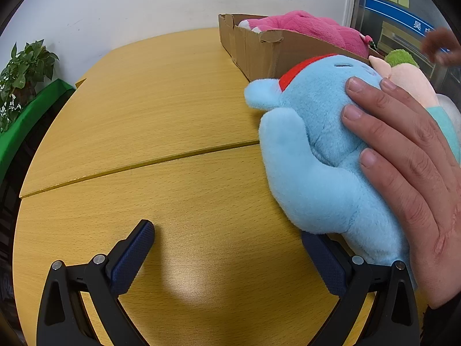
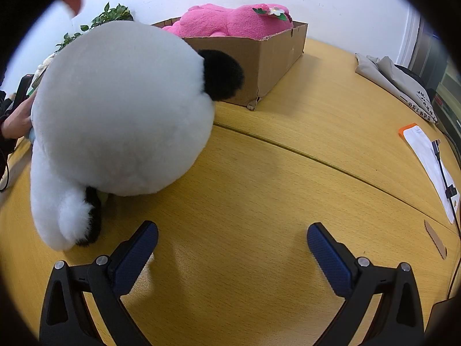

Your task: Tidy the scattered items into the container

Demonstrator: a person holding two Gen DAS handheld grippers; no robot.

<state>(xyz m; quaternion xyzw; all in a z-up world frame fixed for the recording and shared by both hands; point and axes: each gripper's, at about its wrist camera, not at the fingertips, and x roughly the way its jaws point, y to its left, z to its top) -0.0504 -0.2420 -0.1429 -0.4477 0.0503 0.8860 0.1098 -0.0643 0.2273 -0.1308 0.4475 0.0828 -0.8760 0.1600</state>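
— What did your two claws have at that moment?

— Nothing. I had the left gripper spread wide over the wooden table, jaws empty. The blue plush lay against its right-hand finger, but the opposite pad stood well clear of it. A bare hand lay flat on top of that toy, I judged to steady it or set it in place.

— And the right side?

— The right gripper was just as wide, with only bare table between its pads. The white panda plush sat just to its left, outside the jaws, lying on the table.

— Where was the container?

— The cardboard box stood further back on the table, behind the panda. A pink plush already filled much of it, bulging above the rim. Beside the blue toy I saw a peach-and-green plush, partly hidden.

— So how far along were you?

— Early, I reckoned: one toy boxed, at least three still out. The wide jaws suited soft, bulky toys.
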